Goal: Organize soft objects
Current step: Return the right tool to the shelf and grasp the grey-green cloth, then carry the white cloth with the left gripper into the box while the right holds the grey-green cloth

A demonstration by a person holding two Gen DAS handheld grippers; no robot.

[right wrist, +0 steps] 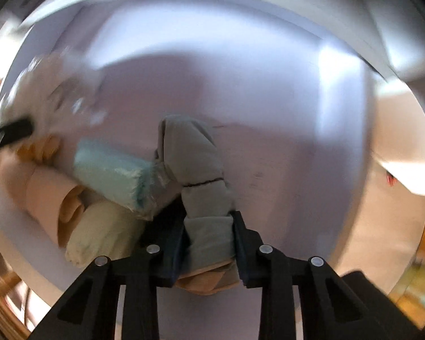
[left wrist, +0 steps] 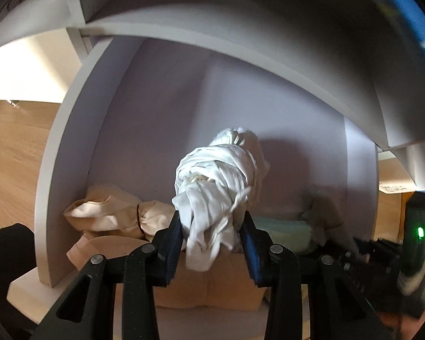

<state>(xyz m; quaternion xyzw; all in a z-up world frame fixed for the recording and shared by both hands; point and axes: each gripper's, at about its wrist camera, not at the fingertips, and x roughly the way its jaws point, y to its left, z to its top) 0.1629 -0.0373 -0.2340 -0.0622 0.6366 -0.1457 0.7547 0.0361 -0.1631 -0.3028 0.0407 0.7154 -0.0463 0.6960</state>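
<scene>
Left wrist view shows the left claw [left wrist: 212, 240] clamped on a knotted white cloth bundle [left wrist: 218, 181], held up inside a white shelf compartment [left wrist: 161, 107]. Beneath it lie cream fabric rolls [left wrist: 110, 215] and a pale green folded towel [left wrist: 286, 231], partly hidden. Right wrist view is blurred: the right claw [right wrist: 209, 235] grips a grey-green rolled cloth [right wrist: 195, 170] marked by a dark line, its lower end cut off behind the fingers.

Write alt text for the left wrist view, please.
The left gripper clamps a knotted white cloth bundle inside a white shelf compartment. Beige cloth items lie lower left, a pale green towel lower right.
</scene>
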